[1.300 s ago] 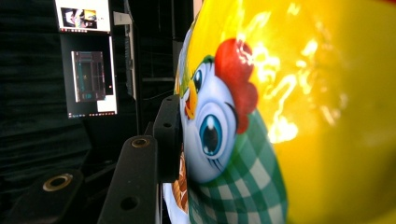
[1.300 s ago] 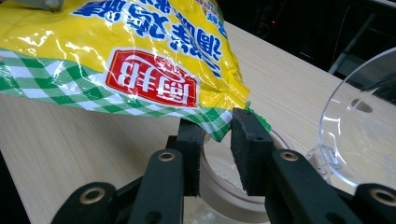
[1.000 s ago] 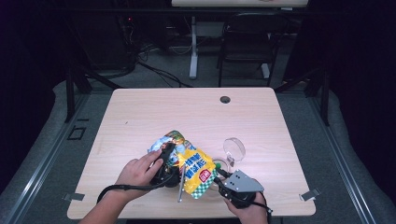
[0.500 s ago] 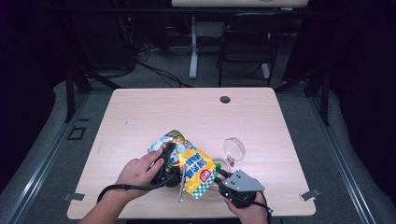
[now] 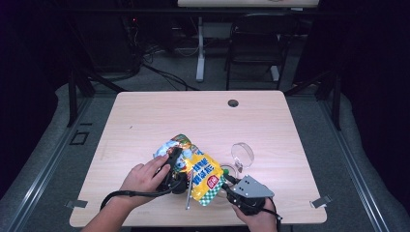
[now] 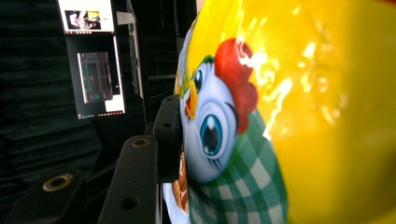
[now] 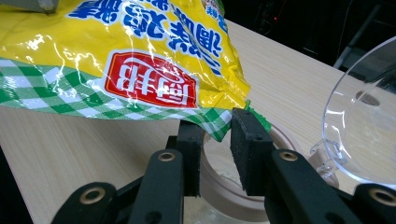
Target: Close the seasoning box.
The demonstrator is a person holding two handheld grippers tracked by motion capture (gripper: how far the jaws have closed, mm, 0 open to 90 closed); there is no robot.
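Note:
A yellow snack bag (image 5: 203, 169) with a green check band and a cartoon chicken is held tilted above the table's front edge. My left gripper (image 5: 176, 155) is shut on the bag's upper left part; in the left gripper view one black jaw presses flat against the bag (image 6: 303, 93) and the other is hidden behind it. My right gripper (image 5: 224, 186) sits at the bag's lower right. In its own view the right gripper (image 7: 218, 120) straddles the tan rim of a glass jar (image 7: 219, 183), gripping it. The bag's checked corner (image 7: 116, 46) hangs over the jar's mouth.
The jar's clear round lid (image 5: 241, 153) (image 7: 359, 116) stands open to the right. A thin metal stick (image 5: 188, 191) lies under the bag. The wooden table (image 5: 193, 116) has a cable hole (image 5: 233, 103) at the back. Chair (image 5: 251, 43) and monitors (image 6: 95, 74) stand beyond.

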